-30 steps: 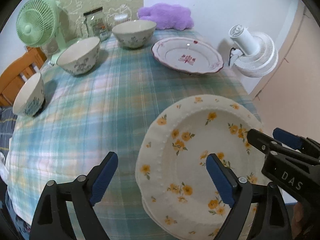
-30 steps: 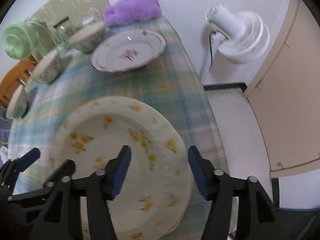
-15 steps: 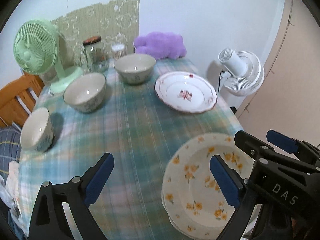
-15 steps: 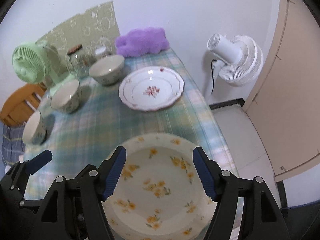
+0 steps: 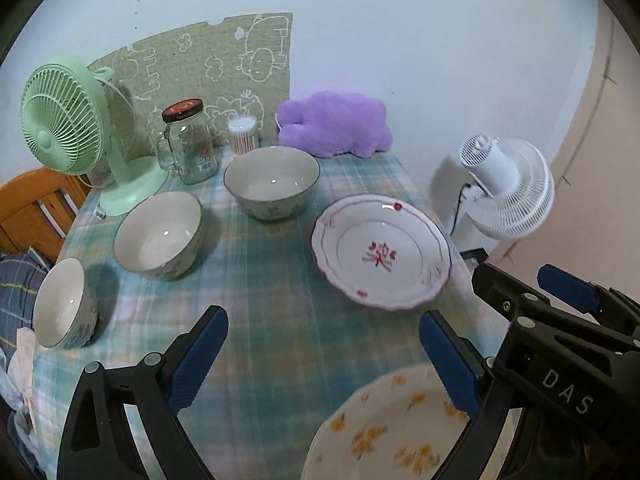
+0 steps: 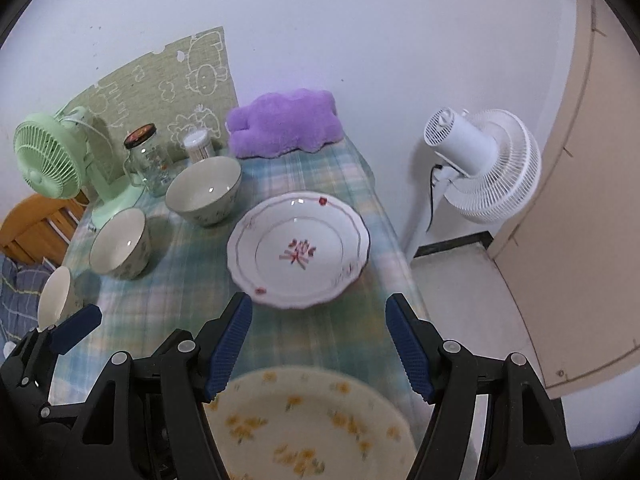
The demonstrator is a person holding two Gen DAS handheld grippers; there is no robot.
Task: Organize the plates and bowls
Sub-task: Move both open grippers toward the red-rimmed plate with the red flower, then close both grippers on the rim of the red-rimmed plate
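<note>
A yellow-flowered plate lies at the near edge of the plaid table, blurred, below both grippers. Farther back on the right lies a white plate with a red flower. Three white bowls curve from back centre to the left edge. My left gripper hangs open over the cloth, holding nothing. My right gripper is open above the gap between the two plates, also holding nothing, and shows in the left wrist view.
At the back stand a green desk fan, a glass jar, a tub of cotton swabs and a purple plush. A white floor fan stands off the table's right edge, and a wooden chair on the left.
Both grippers have lifted up and drawn back from the yellow-flowered plate, which now sits low in both views. The right jaws stand a little wider than before.
</note>
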